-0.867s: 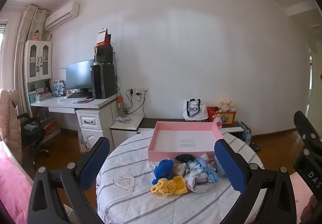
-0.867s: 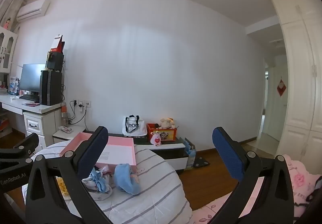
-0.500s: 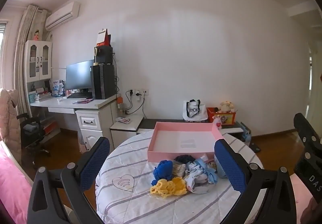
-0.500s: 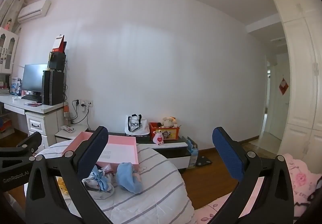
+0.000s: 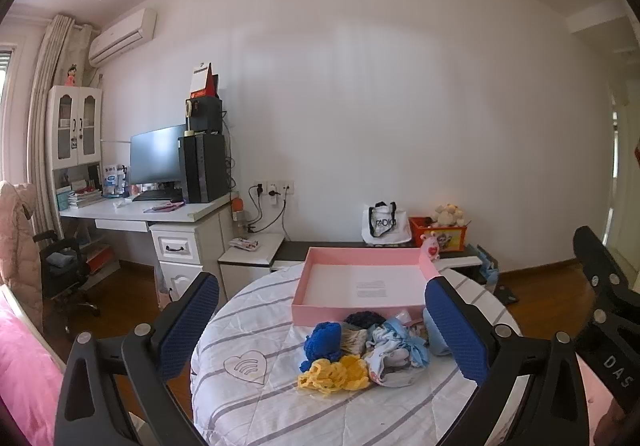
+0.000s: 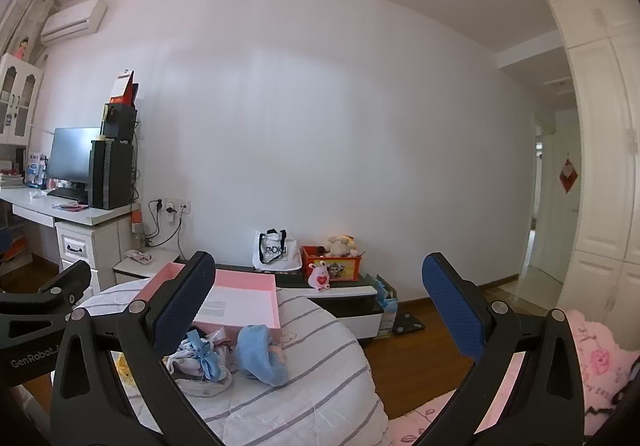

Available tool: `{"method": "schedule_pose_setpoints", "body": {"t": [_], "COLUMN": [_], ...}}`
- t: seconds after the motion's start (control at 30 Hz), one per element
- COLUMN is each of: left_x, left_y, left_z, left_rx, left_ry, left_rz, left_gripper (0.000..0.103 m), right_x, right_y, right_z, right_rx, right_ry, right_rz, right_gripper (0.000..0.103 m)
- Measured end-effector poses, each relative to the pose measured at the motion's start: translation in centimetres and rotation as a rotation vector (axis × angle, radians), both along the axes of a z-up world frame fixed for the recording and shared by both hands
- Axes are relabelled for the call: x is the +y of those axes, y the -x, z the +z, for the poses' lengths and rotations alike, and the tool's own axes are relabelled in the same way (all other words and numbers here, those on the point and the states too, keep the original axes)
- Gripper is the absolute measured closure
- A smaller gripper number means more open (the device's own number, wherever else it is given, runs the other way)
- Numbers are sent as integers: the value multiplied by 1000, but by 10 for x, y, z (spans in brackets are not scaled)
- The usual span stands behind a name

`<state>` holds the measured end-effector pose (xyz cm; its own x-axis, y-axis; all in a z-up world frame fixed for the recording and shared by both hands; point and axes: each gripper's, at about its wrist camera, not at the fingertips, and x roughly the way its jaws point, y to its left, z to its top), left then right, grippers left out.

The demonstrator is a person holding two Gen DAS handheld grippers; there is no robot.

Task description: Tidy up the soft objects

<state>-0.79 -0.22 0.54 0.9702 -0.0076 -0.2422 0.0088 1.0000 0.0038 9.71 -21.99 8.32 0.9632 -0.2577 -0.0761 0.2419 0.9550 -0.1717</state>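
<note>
1. Your left hand-held gripper [image 5: 322,330] stands wide, its blue pads [image 5: 190,322] apart with nothing between them, held back from the round worktop [image 5: 256,398] under its striped white cover.
2. Your right hand-held gripper [image 6: 320,310] is just as wide and holds nothing; it points past the worktop's right edge toward the far wall.
3. The soft objects lie in a heap near the worktop's middle: a yellow knitted piece [image 5: 334,374] nearest you, a blue knitted piece [image 5: 322,340] touching it on the far left, a white and light-blue patterned cloth [image 5: 394,354] to the right.
4. A light-blue soft item [image 6: 260,354] lies at the heap's right end.
5. The pink box [image 5: 362,282] sits open just beyond the heap, with only a printed label showing on its floor.
6. A pink bedcover [image 6: 592,362] shows at the near right.
</note>
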Motion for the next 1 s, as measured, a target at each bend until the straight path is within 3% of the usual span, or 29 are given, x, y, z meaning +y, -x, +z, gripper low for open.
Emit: {"method": "schedule_pose_setpoints", "body": {"t": [1.0], "left_x": [5], "left_y": [4], "left_z": [0], "left_rx": [-25], "left_ry": [23], "left_rz": [5], "left_gripper": [1], "right_x": [5], "right_y": [0], "right_z": [4], "right_rx": [14], "right_ry": [3], "right_rz": [30], "right_gripper": [0]}}
